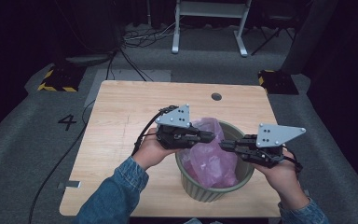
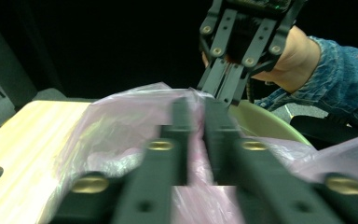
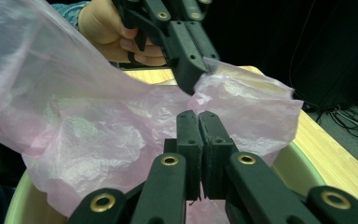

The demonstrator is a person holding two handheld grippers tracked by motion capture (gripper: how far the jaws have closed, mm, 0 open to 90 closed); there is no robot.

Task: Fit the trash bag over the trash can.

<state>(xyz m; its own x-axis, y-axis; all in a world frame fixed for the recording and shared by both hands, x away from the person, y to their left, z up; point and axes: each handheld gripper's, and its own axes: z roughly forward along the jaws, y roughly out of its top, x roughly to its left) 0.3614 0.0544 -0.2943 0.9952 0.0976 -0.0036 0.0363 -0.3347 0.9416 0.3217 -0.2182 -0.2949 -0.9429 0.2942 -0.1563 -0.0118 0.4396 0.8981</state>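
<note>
A thin pink plastic bag (image 1: 214, 158) sits in a pale green round bin (image 1: 205, 191) at the near right of the wooden table (image 1: 121, 116). My left gripper (image 1: 213, 136) comes in from the left over the bin and is shut on the bag's raised upper edge. In the left gripper view the left gripper (image 2: 196, 109) has pink film (image 2: 121, 121) pinched between its jaws. From the right, my right gripper (image 1: 222, 144) meets it with its tips close to the left one's. The right gripper (image 3: 198, 116) is shut, with the bag (image 3: 98, 121) bunched around its tips.
The bin rim (image 3: 298, 168) lies just below both grippers. A round cable hole (image 1: 216, 96) is at the table's far edge. Bare wood spreads to the left and back. A white frame (image 1: 209, 28), cables and striped floor blocks (image 1: 56, 79) lie beyond the table.
</note>
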